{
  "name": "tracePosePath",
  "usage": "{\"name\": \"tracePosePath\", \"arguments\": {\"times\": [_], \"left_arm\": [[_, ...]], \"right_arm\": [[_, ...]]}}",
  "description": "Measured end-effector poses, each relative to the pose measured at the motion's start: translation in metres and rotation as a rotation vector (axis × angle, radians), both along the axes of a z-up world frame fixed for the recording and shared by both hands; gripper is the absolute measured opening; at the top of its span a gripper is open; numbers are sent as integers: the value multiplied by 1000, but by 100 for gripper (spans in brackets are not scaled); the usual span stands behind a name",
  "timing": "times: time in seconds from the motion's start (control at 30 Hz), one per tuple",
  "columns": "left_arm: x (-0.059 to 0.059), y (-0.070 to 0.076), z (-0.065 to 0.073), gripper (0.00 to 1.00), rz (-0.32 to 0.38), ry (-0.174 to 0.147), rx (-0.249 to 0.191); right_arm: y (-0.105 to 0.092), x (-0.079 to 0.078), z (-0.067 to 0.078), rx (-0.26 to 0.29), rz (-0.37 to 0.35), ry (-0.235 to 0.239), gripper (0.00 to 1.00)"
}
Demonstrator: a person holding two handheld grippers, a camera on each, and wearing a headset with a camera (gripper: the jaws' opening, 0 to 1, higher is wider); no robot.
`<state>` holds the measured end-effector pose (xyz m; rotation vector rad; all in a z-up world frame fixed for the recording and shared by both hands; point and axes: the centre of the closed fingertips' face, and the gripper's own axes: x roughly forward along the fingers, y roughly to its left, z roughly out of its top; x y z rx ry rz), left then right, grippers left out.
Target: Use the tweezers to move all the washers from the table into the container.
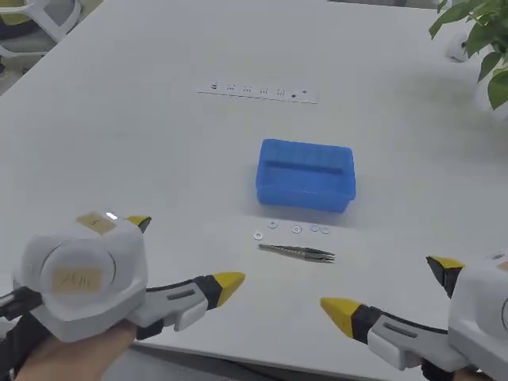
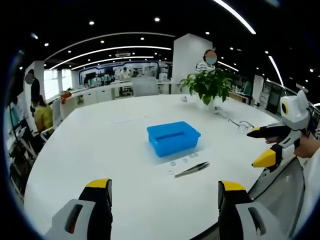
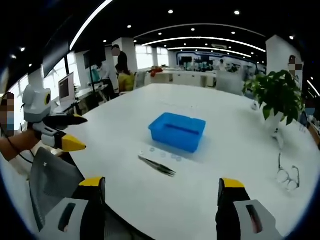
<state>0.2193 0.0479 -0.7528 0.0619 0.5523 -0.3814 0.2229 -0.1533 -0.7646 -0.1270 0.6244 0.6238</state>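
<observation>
A blue container [image 1: 305, 175] [image 2: 173, 137] [image 3: 177, 130] stands mid-table. Just in front of it lie several small washers [image 1: 295, 229] [image 2: 184, 161] [image 3: 163, 155] in a loose row. The metal tweezers [image 1: 298, 252] [image 2: 192, 169] [image 3: 157, 166] lie flat on the table a little nearer than the washers. My left gripper [image 1: 184, 251] [image 2: 165, 192] is open at the near left edge, well short of the tweezers. My right gripper [image 1: 389, 284] [image 3: 160, 192] is open at the near right edge, holding nothing.
A white table [image 1: 143, 151] carries a flush socket strip [image 1: 258, 92] beyond the container. A potted plant [image 1: 480, 40] [image 2: 209, 85] [image 3: 275, 95] stands at the far right. Glasses [image 3: 287, 175] lie on the table's right side. People stand and sit in the office behind.
</observation>
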Motion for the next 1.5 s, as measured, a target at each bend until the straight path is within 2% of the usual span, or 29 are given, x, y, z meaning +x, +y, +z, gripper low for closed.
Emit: {"name": "tracePosePath", "arguments": {"times": [0.27, 0.4, 0.47, 0.6, 0.7, 0.83, 0.93, 1.03, 1.07, 1.1, 1.23, 1.3, 1.37, 1.4, 1.43, 1.5], "left_arm": [[1, -2, -5, 89, -16, 12, 8], [2, 1, -4, 90, 0, 1, 12], [5, 2, -2, 90, 9, -21, 14], [5, -3, -8, 89, -19, 9, 13], [7, -5, -11, 87, -36, 13, 33], [11, -9, -16, 85, -44, 28, 23], [14, -8, -18, 84, -40, 19, 37], [20, -10, -19, 81, -40, 25, 14], [23, -11, -19, 78, -47, 24, 10], [25, -13, -20, 75, -55, 25, 11], [33, -22, -26, 62, -146, 39, 38], [35, -27, -31, 51, -195, 61, 50], [40, -32, -36, 44, -232, 70, 63], [40, -35, -39, 41, -254, 83, 64], [40, -39, -43, 34, -277, 116, 56], [47, -43, -47, 26, -296, 116, 74]], "right_arm": [[1, 0, 1, 13, 5, -1, 92], [2, 2, -3, -3, 13, 8, 92], [2, 2, -7, -16, 14, 15, 92], [4, 2, -11, -18, 13, 30, 92], [5, 1, -16, -26, 19, 44, 92], [5, 1, -19, -48, 31, 48, 91], [5, 2, -21, -49, 31, 52, 91], [6, 2, -22, -48, 27, 56, 90], [5, 2, -23, -49, 23, 59, 89], [4, 4, -22, -48, 13, 43, 88], [2, 7, -19, -55, 8, 22, 82], [1, 8, -19, -60, 12, 18, 79], [-1, 10, -20, -61, 8, 21, 78], [-2, 10, -20, -59, 6, 23, 78], [-2, 11, -22, -57, 4, 29, 77], [-4, 11, -26, -57, -2, 39, 76]]}}
